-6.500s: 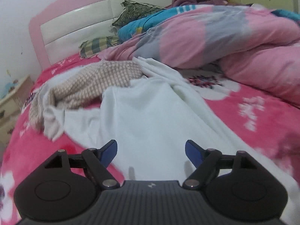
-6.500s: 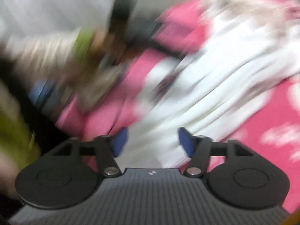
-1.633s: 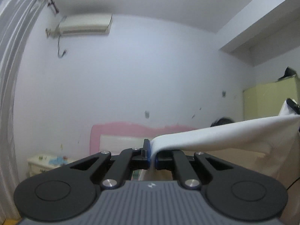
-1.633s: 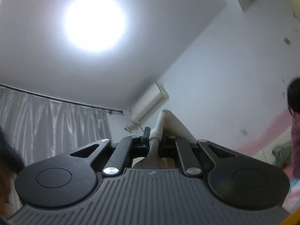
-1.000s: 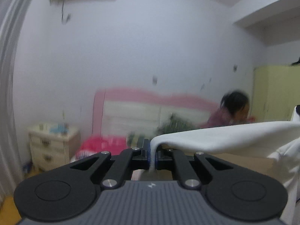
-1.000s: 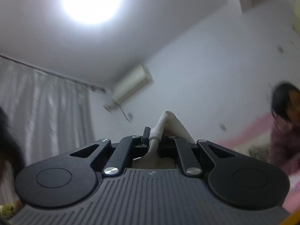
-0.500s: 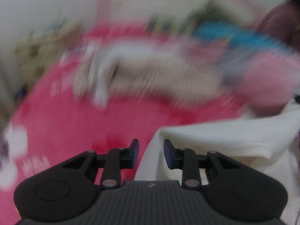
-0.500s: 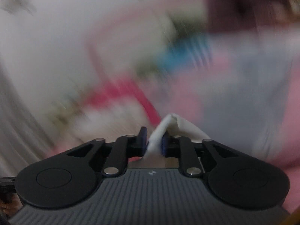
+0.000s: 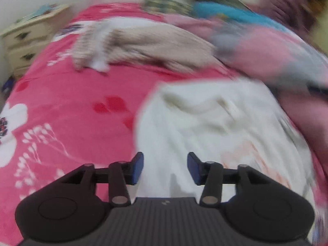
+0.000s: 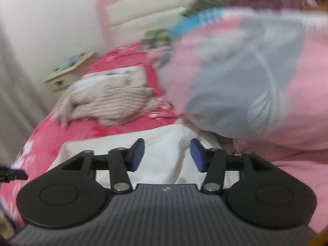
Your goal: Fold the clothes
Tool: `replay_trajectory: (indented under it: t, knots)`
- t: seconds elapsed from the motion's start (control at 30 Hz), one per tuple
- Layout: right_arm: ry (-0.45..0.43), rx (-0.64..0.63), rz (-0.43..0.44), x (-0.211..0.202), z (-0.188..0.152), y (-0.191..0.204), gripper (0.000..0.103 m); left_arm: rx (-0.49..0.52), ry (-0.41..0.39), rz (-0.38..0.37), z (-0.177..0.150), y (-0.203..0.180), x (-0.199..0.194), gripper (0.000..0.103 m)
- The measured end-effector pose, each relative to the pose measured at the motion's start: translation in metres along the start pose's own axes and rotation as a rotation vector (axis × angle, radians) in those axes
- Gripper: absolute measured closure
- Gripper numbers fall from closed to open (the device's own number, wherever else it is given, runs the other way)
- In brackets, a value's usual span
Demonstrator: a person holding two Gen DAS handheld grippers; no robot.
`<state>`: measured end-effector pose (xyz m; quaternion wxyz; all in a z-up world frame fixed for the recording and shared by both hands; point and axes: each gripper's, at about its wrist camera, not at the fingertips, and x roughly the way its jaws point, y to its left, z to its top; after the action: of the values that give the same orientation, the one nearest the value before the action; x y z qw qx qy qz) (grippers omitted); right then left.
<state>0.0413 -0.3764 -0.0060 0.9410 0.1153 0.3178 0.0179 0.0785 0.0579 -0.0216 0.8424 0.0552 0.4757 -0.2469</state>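
Overall, both views are blurred by motion. A bed covered by a red floral bedspread [image 9: 67, 102] is seen, backed by a pink and cream headboard [image 10: 143, 10] against a pale wall. A cream nightstand [image 9: 24, 39] stands at the bed's far left corner. A beige checked garment [image 9: 147, 45] is heaped near the headboard, well apart from the white garment [image 9: 215, 127], which lies rumpled on the bedspread just ahead of both claws. A bulky pink and grey quilt [image 10: 256, 82] crowds the right side, its edge overlapping the white garment. Bare bedspread is left open to the left. The left gripper [image 9: 165, 167] and right gripper [image 10: 167, 155] are spread wide, nothing between their blue pads.
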Motion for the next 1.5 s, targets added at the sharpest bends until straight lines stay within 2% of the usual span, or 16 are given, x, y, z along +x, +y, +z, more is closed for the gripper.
replay_trajectory:
  t: [0.13, 0.23, 0.3, 0.33, 0.37, 0.43, 0.57, 0.7, 0.8, 0.87, 0.97, 1.0, 1.1, 1.13, 1.4, 1.5]
  knots:
    - [0.021, -0.062, 0.099, -0.065, -0.028, 0.03, 0.017, 0.116, 0.059, -0.037, -0.053, -0.044, -0.005, 0.048]
    - [0.037, 0.024, 0.218, -0.112, -0.064, 0.048, 0.01, 0.17, 0.076, 0.075, -0.082, -0.062, 0.015, 0.05]
    - [0.027, 0.07, 0.283, -0.133, -0.09, 0.059, 0.002, 0.21, 0.081, 0.181, -0.095, -0.066, 0.032, 0.063]
    - [0.008, 0.082, 0.319, -0.144, -0.103, 0.065, 0.001, 0.211, 0.087, 0.223, -0.1, -0.064, 0.04, 0.08]
    - [-0.013, 0.089, 0.345, -0.152, -0.115, 0.071, 0.001, 0.186, 0.097, 0.251, -0.101, -0.058, 0.045, 0.096]
    - [-0.047, 0.106, 0.374, -0.162, -0.131, 0.078, 0.001, 0.078, 0.103, 0.247, -0.099, -0.04, 0.041, 0.102]
    - [-0.048, 0.184, 0.409, -0.156, -0.146, 0.076, 0.001, -0.08, 0.046, 0.287, -0.082, -0.01, 0.011, 0.103]
    - [-0.025, 0.212, 0.39, -0.147, -0.143, 0.063, 0.001, -0.104, -0.014, 0.351, -0.059, 0.008, -0.017, 0.103]
    - [-0.005, 0.227, 0.368, -0.14, -0.145, 0.052, 0.001, -0.014, 0.002, 0.278, -0.053, -0.005, -0.015, 0.093]
    - [0.012, 0.237, 0.354, -0.134, -0.148, 0.048, 0.001, 0.068, 0.031, 0.242, -0.056, -0.03, -0.005, 0.054]
    - [0.045, 0.262, 0.344, -0.124, -0.154, 0.046, 0.001, 0.221, 0.107, 0.23, -0.066, -0.07, 0.033, 0.046]
    - [0.054, 0.267, 0.34, -0.121, -0.155, 0.046, 0.001, 0.259, 0.134, 0.239, -0.071, -0.079, 0.047, 0.048]
    - [0.068, 0.267, 0.33, -0.117, -0.159, 0.049, 0.001, 0.224, 0.159, 0.26, -0.079, -0.078, 0.069, 0.078]
    - [0.067, 0.261, 0.326, -0.118, -0.16, 0.049, 0.002, 0.169, 0.151, 0.239, -0.078, -0.072, 0.066, 0.1]
    - [0.065, 0.218, 0.323, -0.119, -0.16, 0.055, 0.002, -0.088, 0.105, 0.262, -0.06, -0.016, 0.019, 0.101]
    - [0.064, 0.22, 0.329, -0.118, -0.157, 0.06, 0.003, -0.114, 0.033, 0.329, -0.045, -0.002, -0.008, 0.101]
